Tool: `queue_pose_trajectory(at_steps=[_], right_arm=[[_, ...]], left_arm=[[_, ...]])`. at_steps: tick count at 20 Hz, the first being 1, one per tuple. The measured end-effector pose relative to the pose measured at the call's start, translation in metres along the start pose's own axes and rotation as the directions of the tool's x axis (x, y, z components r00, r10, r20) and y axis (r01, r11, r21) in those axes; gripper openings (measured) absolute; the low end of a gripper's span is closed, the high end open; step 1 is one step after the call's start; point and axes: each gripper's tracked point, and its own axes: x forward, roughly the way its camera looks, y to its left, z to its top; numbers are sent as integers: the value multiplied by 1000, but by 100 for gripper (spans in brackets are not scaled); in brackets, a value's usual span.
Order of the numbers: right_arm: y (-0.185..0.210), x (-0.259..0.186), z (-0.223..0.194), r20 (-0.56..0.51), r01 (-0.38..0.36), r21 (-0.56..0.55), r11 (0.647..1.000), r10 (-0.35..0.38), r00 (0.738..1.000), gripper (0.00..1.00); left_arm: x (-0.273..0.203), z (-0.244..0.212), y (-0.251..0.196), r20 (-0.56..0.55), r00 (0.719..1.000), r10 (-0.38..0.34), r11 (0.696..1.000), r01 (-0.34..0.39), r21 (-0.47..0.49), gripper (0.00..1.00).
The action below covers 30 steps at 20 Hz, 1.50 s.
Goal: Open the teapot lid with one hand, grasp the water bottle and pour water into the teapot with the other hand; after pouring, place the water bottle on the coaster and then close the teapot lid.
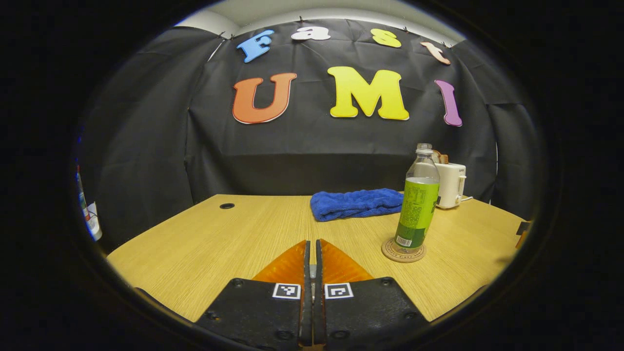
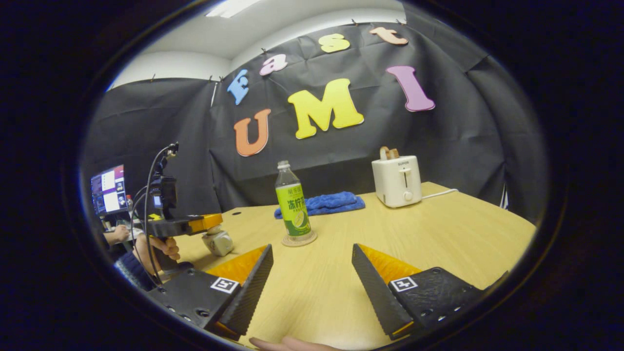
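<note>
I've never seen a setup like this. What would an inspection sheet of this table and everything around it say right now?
Surface: wooden table with a round hole near the back.
Job's things: bottle, uncapped, upright on the coaster; teapot under the left gripper, its lid hidden.
Clutter: blue towel behind the bottle; white toaster with something in its slot.
Grippers: left gripper's jaws closed on nothing, seen in its own view; right gripper wide open, empty.
Cables: toaster cord along the table; wires rising from the left gripper.
Surroundings: black cloth wall; lit screen at the side; a hand holding the left gripper.
</note>
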Motion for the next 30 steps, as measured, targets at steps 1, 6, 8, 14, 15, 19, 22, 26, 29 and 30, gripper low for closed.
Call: queue_pose_trajectory(at_steps=[1,6,8,14,15,19,22,26,29,30], right_arm=[[0,0,1,3,0,-3,1000,0,1000,96],[-3,-3,1,-2,13,-7,1000,-13,1000,94],[-5,-4,0,-7,20,-6,1000,-20,1000,94],[-7,-13,2,-15,49,-7,999,-49,999,97],[-7,-15,3,-15,53,-7,999,-53,998,97],[-7,-24,5,-16,79,-26,997,-79,997,94],[-7,-32,8,-8,108,-48,993,-108,994,93],[-6,-42,15,-5,151,-60,987,-152,988,94],[-7,-55,25,5,187,-77,979,-187,982,97],[-7,-60,31,10,201,-87,976,-201,980,94]], left_arm=[[1,-1,0,3,1000,5,1000,-5,-5,4],[-2,-2,1,5,1000,26,1000,-26,-14,5],[-1,-13,-2,-35,999,15,1000,-16,-26,6],[-3,-13,-7,-41,999,-3,998,0,-63,13],[-4,-13,-9,-44,999,-11,997,8,-75,18],[-11,-5,2,-40,998,50,998,-51,-33,53],[-22,8,5,-15,999,50,998,-51,-41,67],[-47,20,-8,0,1000,6,998,-6,-66,75],[-69,34,-15,34,999,-10,997,13,-79,76],[-77,38,-18,47,999,-13,996,17,-84,77]])
